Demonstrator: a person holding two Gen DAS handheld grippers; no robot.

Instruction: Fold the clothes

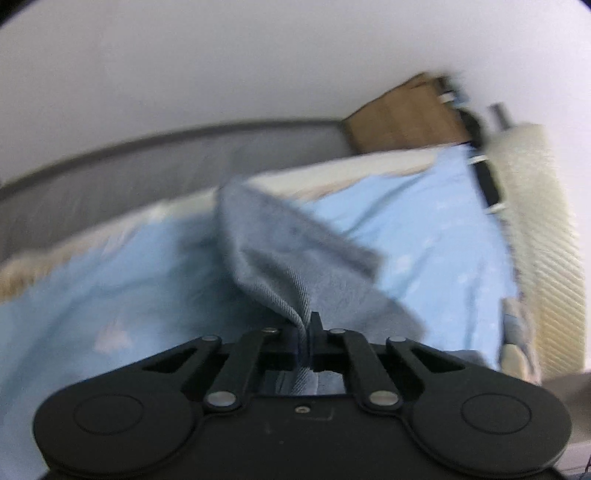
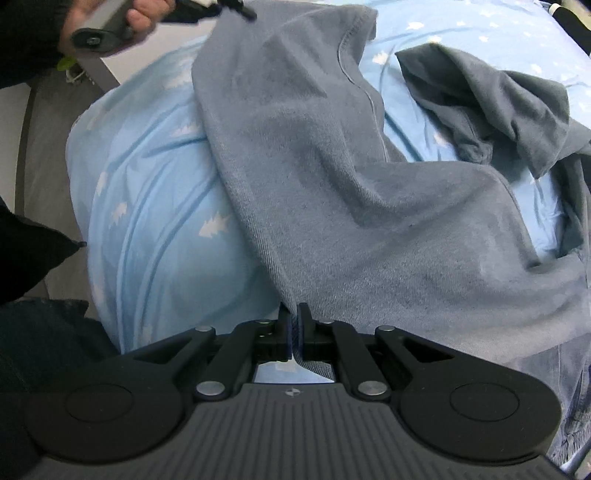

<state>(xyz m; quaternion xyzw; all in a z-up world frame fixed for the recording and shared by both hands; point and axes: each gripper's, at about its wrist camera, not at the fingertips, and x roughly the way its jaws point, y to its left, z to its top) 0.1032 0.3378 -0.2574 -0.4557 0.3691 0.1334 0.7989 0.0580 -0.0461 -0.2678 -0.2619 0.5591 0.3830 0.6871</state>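
A: Nearest first, right wrist view. What are the fingers doing?

B: Right gripper at bottom centre, fingers pressed together on an edge of the grey-blue garment. Cloth runs up out of the pinch.

A: Cloth itself?

B: Soft knit, fine diagonal weave, dusty blue-grey. It is drawn into a broad sheet from the fingers toward the top of the frame, with a stitched seam curving down the upper middle. A rumpled darker part lies at upper right. All of it is over a bed sheet, light blue with small white tree shapes.

A: Farther off?

B: Upper left, the left hand grips the other tool's handle by the garment's top edge.

A: Left wrist view?

B: Blurred. Left gripper at bottom centre, fingers pinching a fold of the same garment, which trails toward mid-frame. Beyond it, a grey bed frame and a white wall.
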